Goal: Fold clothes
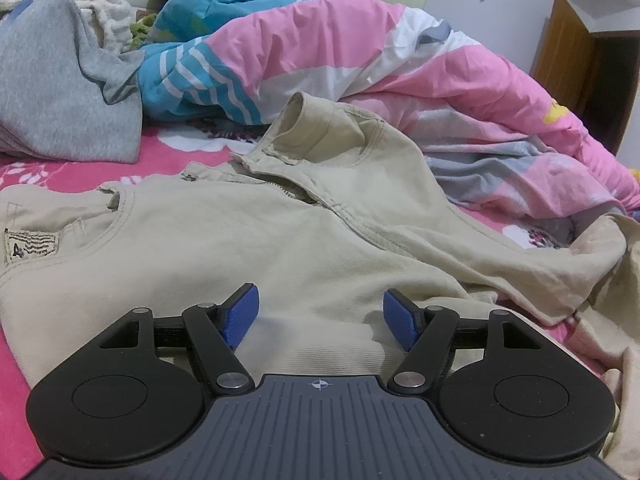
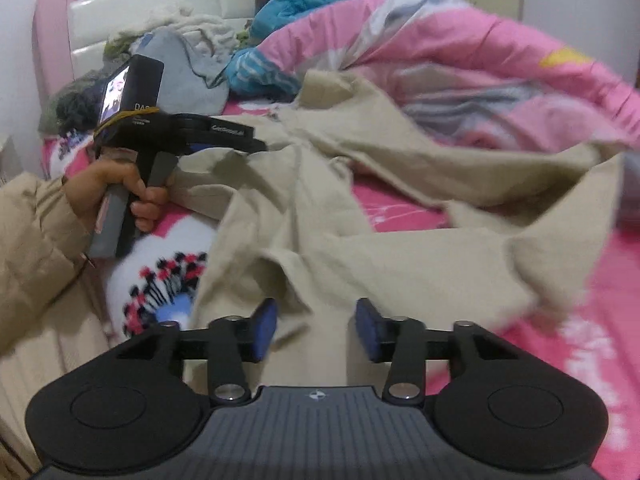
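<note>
Both sets of jaws wide, holding nothing. Beige trousers (image 1: 248, 240) spread flat on the bed (image 2: 580, 320) beneath them, ready for folding.

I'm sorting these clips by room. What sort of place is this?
Most likely a bedroom: a padded headboard, a pink quilt heaped on the flowered sheet, and beige trousers spread there.

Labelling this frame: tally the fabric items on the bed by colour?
Beige: 1, trousers
Grey: 1, garment
Cream: 1, fluffy blanket
Pink-white-grey: 1, duvet
Blue striped: 1, cover
Total: 5
</note>
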A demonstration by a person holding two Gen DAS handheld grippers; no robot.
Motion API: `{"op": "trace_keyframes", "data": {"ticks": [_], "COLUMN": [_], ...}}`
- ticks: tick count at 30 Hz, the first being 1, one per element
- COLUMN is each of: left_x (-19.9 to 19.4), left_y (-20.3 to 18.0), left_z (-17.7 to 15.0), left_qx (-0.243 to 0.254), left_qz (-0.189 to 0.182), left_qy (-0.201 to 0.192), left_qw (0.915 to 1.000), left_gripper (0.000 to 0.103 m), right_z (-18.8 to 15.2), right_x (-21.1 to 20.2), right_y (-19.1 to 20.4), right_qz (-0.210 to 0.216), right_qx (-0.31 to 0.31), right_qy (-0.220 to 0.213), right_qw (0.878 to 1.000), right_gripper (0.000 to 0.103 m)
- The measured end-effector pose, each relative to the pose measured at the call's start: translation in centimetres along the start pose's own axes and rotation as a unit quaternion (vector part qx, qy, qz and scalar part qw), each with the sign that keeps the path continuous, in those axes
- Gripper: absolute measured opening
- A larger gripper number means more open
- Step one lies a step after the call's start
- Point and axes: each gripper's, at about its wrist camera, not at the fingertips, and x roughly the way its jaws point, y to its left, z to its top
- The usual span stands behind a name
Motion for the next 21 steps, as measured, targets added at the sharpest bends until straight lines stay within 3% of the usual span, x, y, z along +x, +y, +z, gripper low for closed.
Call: {"op": "trace_keyframes", "data": {"ticks": [3,7,12,14,21], "left_x": [-0.2,-1.1,-2.4,-3.7,-9.7], "left_y": [0.0,0.2,0.5,0.9,1.9], "left_z": [-0.1,-0.4,-0.7,-1.0,-3.4], "left_qx": [0.002,0.003,-0.013,-0.042,-0.117], "left_qz": [-0.001,-0.006,-0.015,-0.019,-0.028], "left_qy": [-0.002,-0.011,-0.024,-0.020,-0.063], "left_qw": [1.0000,0.9999,0.9995,0.9987,0.9907], "left_gripper": [0.070,0.071,0.073,0.073,0.075], "right_z": [-1.2,-3.3,-5.5,-5.9,-7.2], "right_x": [-2.6,-4.9,-5.9,-5.9,-4.4], "right_y": [-1.6,-4.7,-8.8,-9.9,-11.4], "right_qz": [-0.024,-0.040,-0.042,-0.035,0.017], "right_qx": [0.038,0.137,0.279,0.319,0.399], "right_qy": [-0.007,-0.024,-0.035,-0.038,-0.042], "right_qw": [0.999,0.989,0.959,0.946,0.916], "right_gripper": [0.058,0.059,0.059,0.059,0.059]}}
